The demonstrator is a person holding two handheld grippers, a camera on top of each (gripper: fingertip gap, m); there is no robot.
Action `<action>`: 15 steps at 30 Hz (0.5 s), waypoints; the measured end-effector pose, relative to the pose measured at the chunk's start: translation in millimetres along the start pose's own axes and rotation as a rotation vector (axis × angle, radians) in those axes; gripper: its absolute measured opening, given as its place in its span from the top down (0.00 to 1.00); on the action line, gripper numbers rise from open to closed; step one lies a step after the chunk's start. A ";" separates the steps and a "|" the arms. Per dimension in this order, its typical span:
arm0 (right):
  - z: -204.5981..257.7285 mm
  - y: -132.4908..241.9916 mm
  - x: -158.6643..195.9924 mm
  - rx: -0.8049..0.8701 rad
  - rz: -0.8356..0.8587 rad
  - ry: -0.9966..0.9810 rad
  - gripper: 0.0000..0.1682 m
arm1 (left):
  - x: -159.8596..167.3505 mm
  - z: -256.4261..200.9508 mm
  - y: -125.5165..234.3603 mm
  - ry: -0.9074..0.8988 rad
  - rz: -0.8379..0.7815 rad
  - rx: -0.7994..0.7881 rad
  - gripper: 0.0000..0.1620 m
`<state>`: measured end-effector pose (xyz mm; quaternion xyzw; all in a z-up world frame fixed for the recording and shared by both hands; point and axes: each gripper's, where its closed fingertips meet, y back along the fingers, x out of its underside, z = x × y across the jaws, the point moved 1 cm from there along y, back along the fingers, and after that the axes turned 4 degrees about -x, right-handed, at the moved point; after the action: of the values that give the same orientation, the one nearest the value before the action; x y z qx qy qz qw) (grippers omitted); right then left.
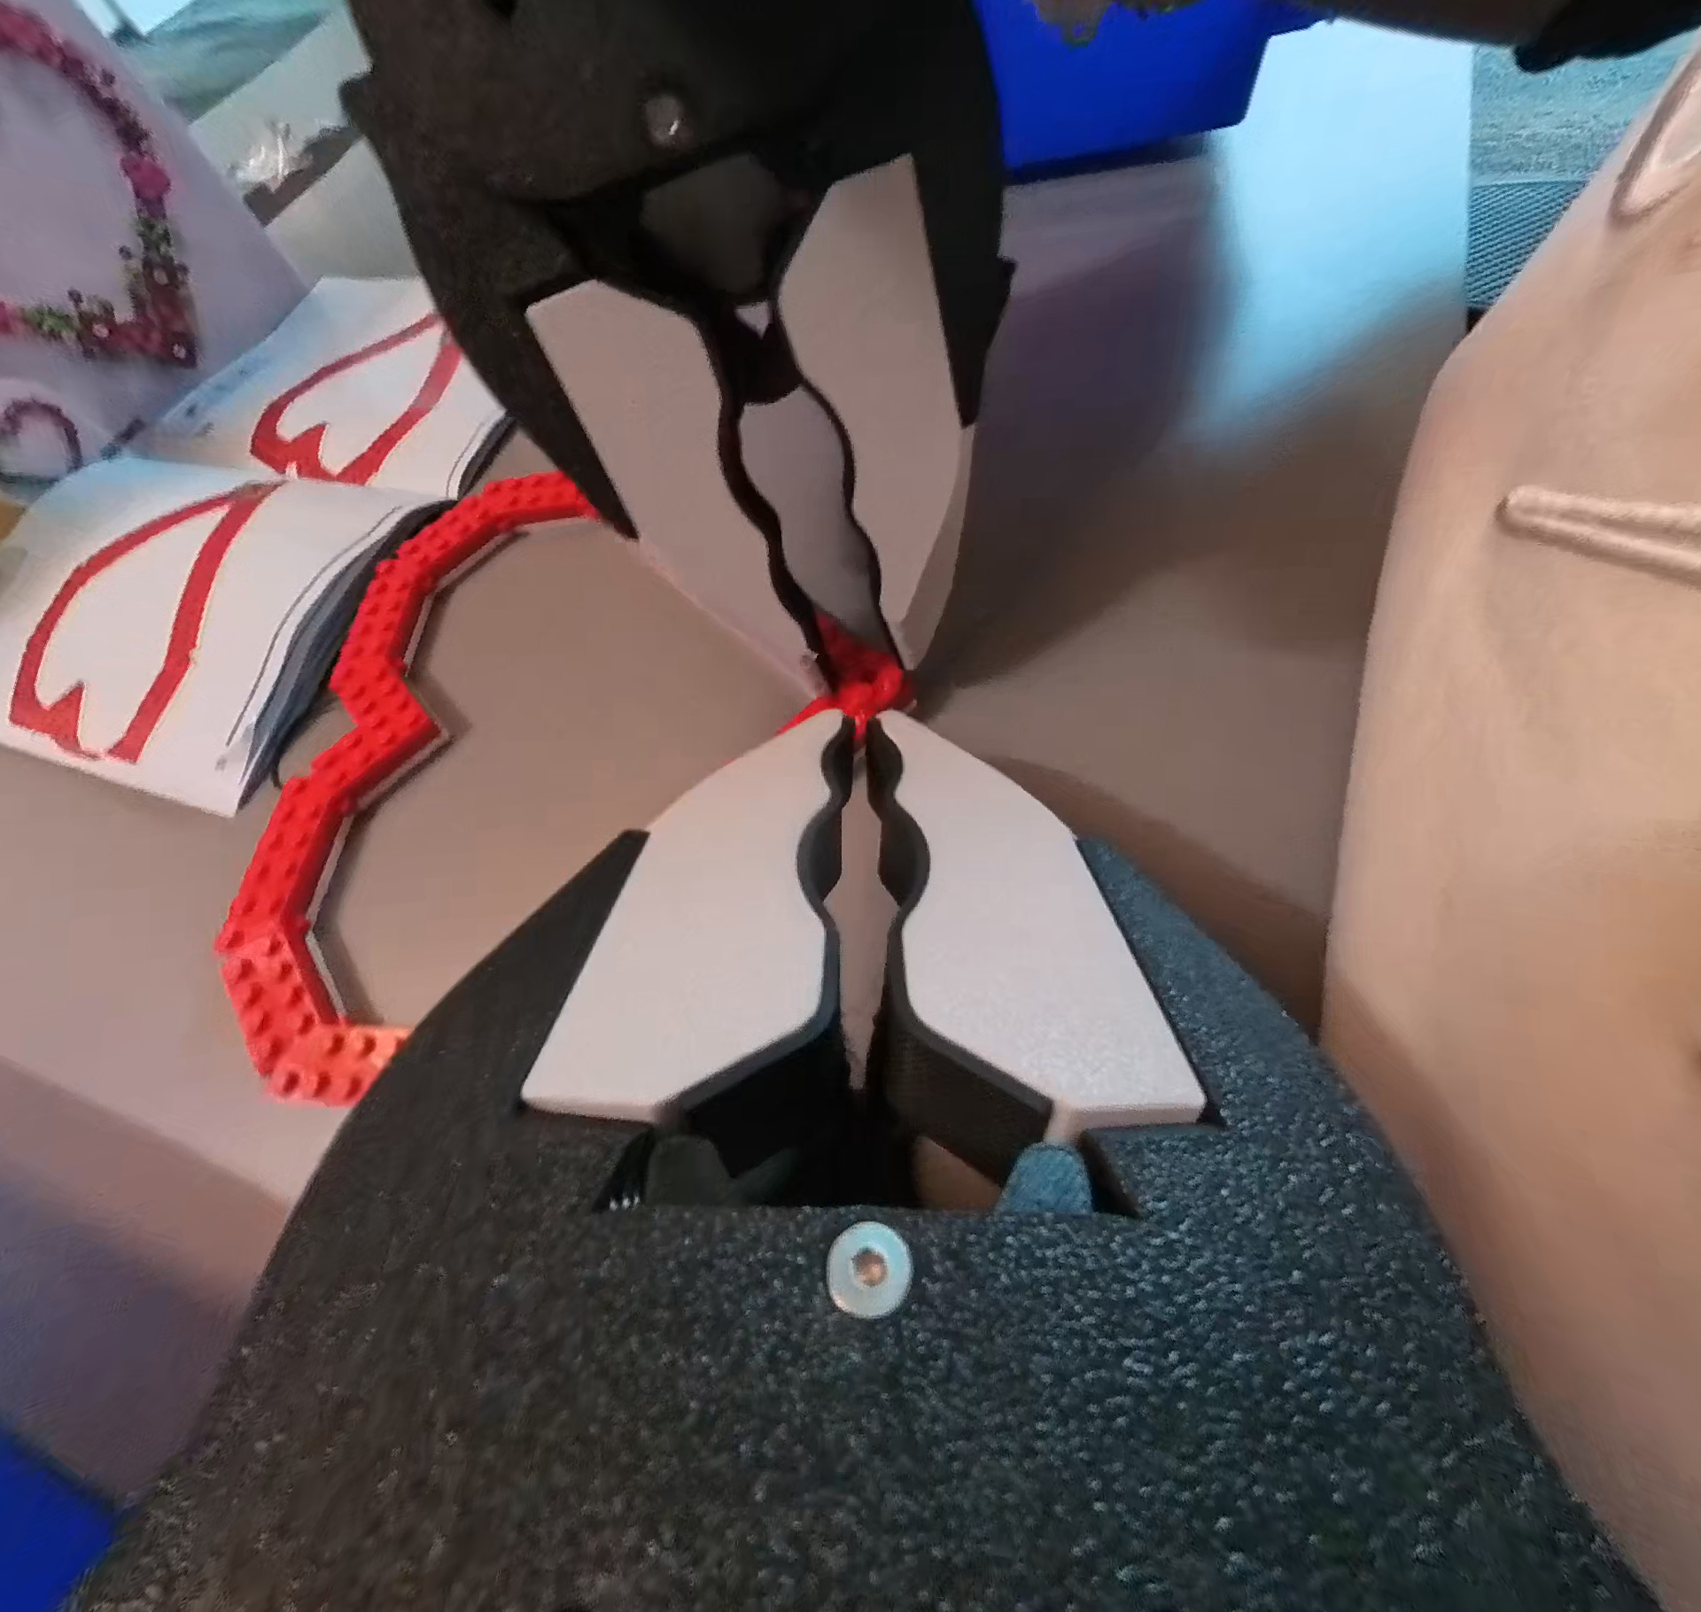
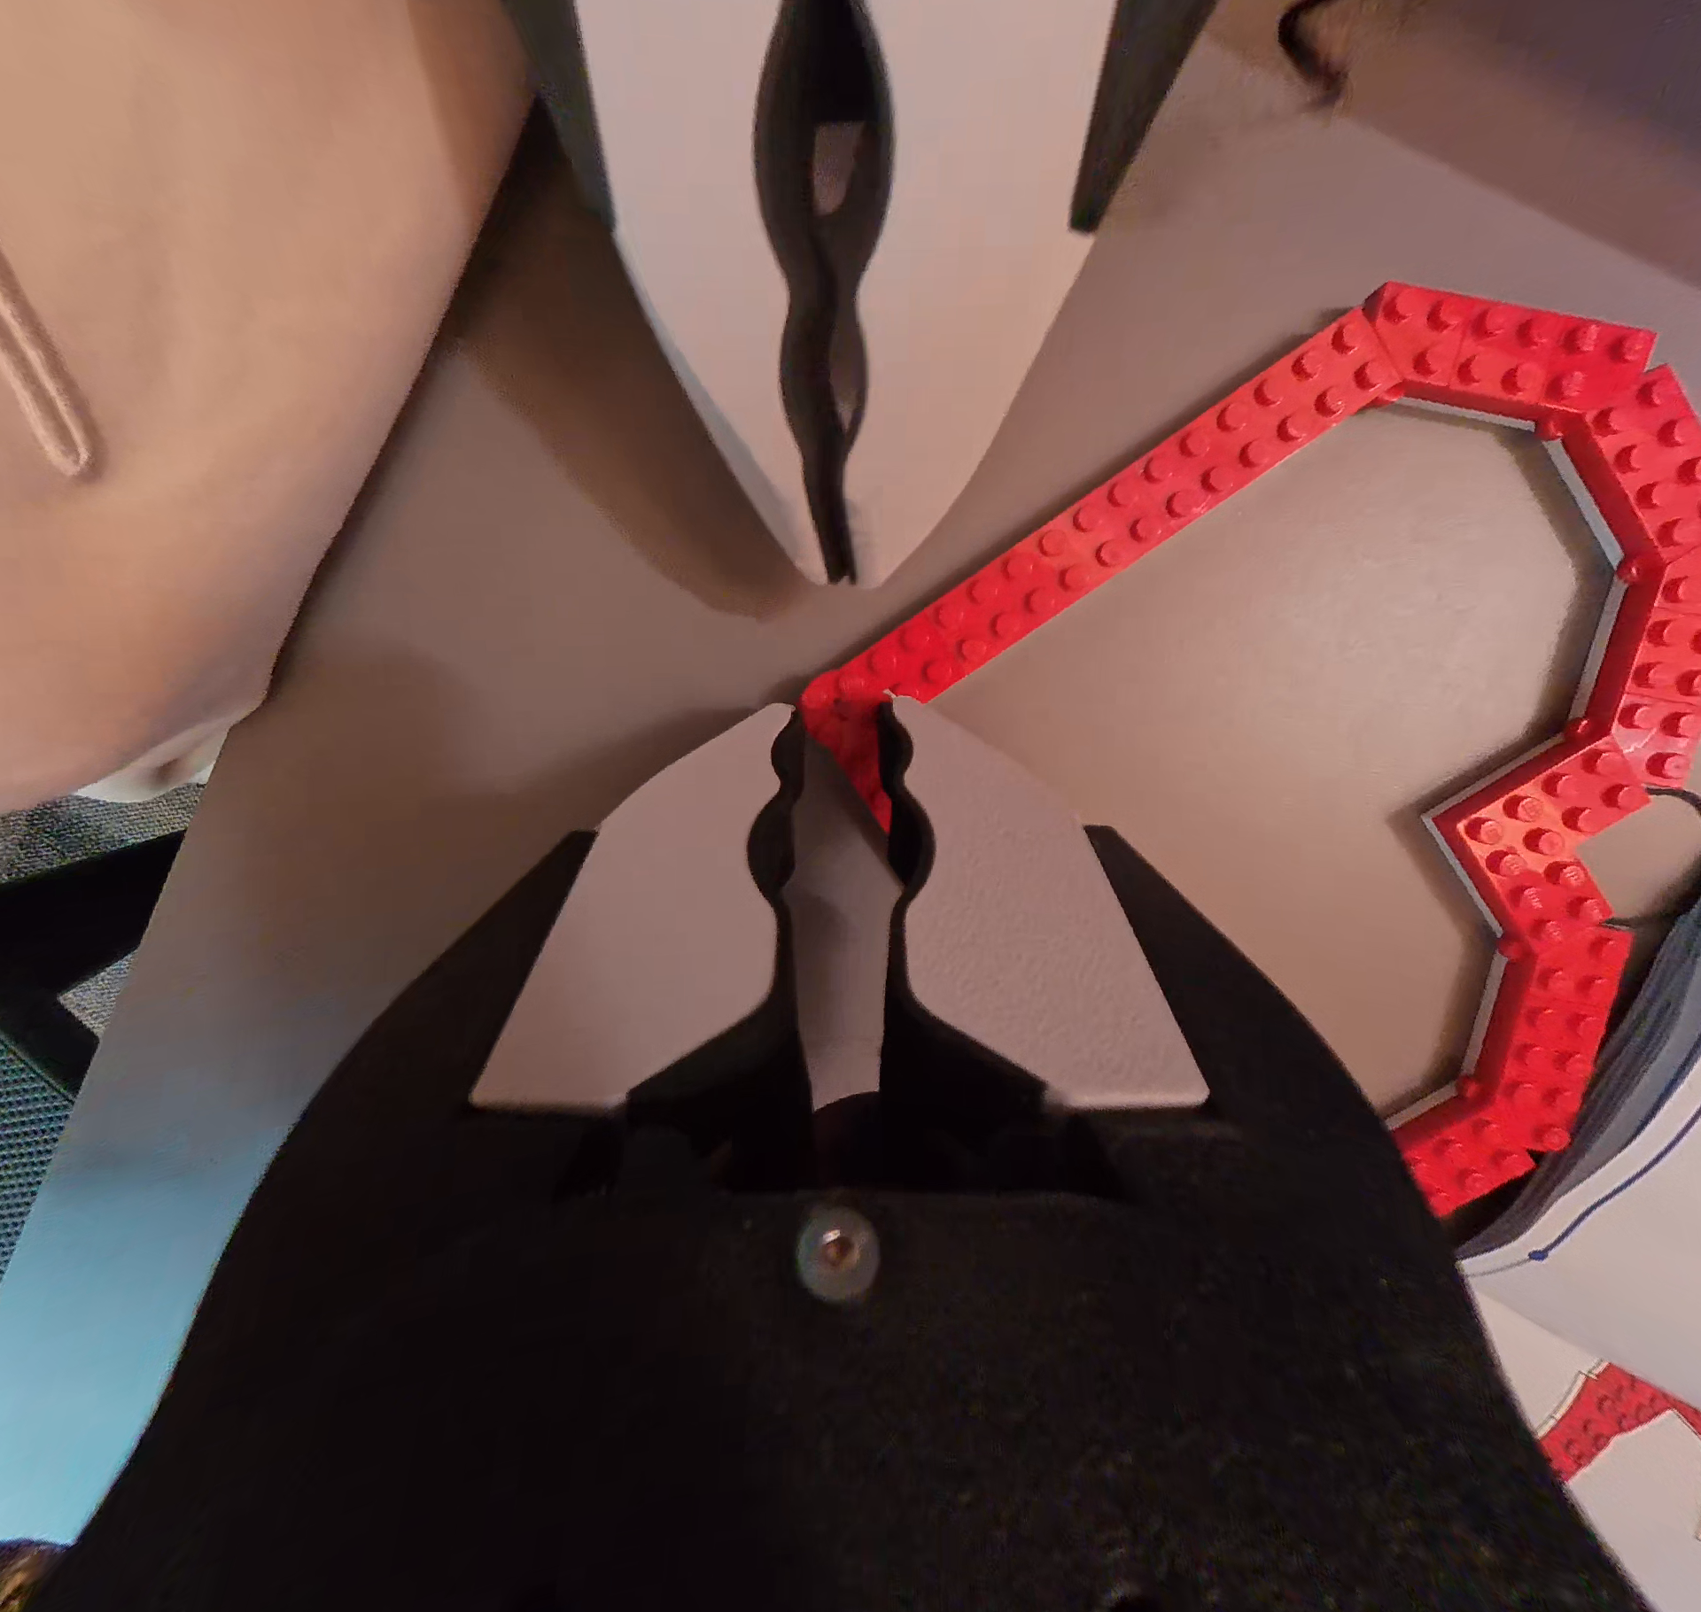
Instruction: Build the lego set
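Two grippers meet tip to tip at the pointed end of a red lego heart frame (image 2: 1224,454) lying flat on the tan table (image 2: 1243,694). Right gripper (image 2: 839,721) is clamped on the frame's tip. Left gripper (image 1: 856,726) is nearly closed at the same tip, probably pinching it; blur hides contact. Open instruction booklet (image 1: 138,611) sits beside the frame.

Pretty dim, warm indoor light with a bluish cast at the edges; soft shadows under both grippers; heavy fisheye stretch toward the corners; blurry up close and at the borders; no real glare.
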<state>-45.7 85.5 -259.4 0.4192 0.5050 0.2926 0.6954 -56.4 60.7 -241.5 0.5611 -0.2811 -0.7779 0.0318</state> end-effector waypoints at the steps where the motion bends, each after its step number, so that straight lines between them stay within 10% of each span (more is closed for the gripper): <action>1: 0.0 0.1 0.0 0.002 -0.003 0.000 0.91 | -3.2 -1.8 -2.6 -0.012 -0.013 0.004 0.99; 15: 0.3 -0.6 0.2 0.017 -0.055 -0.004 0.91 | 1.4 -2.0 -26.3 -0.107 0.087 -0.039 1.00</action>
<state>-45.3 85.4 -259.9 0.4118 0.5175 0.2683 0.7004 -48.1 81.5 -255.6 0.5053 -0.2914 -0.8099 0.0614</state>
